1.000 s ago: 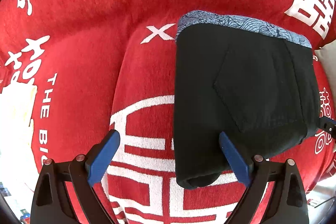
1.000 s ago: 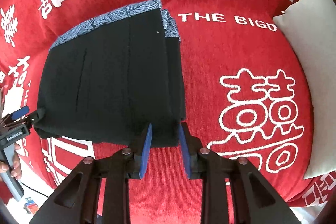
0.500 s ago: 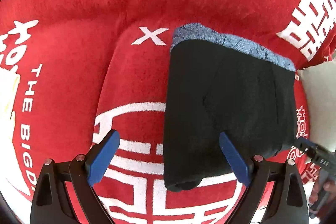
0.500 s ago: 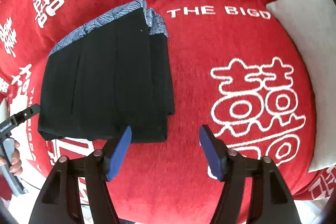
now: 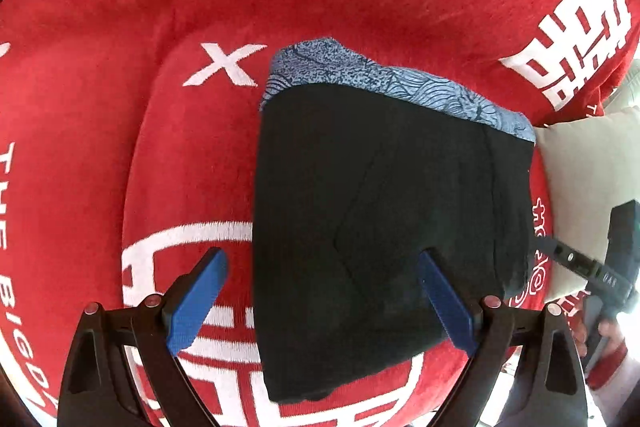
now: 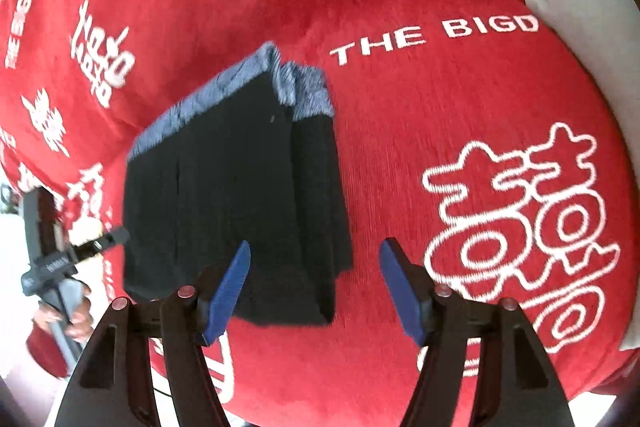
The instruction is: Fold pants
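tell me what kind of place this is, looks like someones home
Probably a home, likely a bed or sofa. The folded black pants with a blue patterned waistband lie on a soft red plush blanket with white Chinese wedding characters, and a cream fabric cushion sits at its edge.

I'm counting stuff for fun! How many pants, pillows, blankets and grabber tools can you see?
Pants: 1, black, folded, with a blue patterned waistband
Pillow: 1, cream
Blanket: 1, red with white writing
Grabber tools: 2, left gripper and right gripper, both open
Total: 5
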Action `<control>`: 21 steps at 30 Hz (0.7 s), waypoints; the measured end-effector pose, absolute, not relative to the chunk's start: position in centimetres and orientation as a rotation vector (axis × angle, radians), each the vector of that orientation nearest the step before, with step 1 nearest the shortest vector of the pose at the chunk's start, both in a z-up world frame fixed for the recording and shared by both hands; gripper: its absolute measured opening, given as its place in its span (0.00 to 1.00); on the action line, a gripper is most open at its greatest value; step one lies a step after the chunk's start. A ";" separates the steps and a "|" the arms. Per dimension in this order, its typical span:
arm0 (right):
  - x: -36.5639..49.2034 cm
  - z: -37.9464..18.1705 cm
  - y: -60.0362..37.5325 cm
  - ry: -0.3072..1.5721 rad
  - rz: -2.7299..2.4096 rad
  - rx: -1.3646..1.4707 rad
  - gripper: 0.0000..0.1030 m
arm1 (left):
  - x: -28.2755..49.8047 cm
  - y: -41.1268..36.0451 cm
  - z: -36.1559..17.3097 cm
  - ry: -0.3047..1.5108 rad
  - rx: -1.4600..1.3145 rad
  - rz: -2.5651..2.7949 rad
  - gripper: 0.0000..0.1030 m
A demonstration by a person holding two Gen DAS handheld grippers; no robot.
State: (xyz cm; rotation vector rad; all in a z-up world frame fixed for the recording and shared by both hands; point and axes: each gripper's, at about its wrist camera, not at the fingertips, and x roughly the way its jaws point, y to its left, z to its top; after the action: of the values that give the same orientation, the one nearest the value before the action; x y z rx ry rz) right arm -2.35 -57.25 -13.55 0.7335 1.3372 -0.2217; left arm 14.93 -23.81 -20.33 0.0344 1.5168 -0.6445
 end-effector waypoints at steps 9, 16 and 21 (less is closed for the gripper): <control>-0.6 -17.2 -59.8 1.347 -0.109 0.911 0.69 | 17.2 -24.2 -21.9 1.572 -0.039 -0.711 0.93; 0.8 -19.6 -60.1 1.344 0.107 0.988 0.69 | 18.4 -25.2 -23.7 1.622 -0.050 -0.819 0.93; 1.9 -20.5 -60.7 1.339 0.190 0.999 0.69 | 18.6 -26.5 -24.3 1.626 -0.064 -0.863 0.93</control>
State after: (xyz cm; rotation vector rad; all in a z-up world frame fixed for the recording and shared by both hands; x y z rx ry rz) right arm 1.95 -60.67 -20.52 0.9994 1.3386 0.1898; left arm 18.61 -26.49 -24.34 -0.0642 1.6256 -0.8629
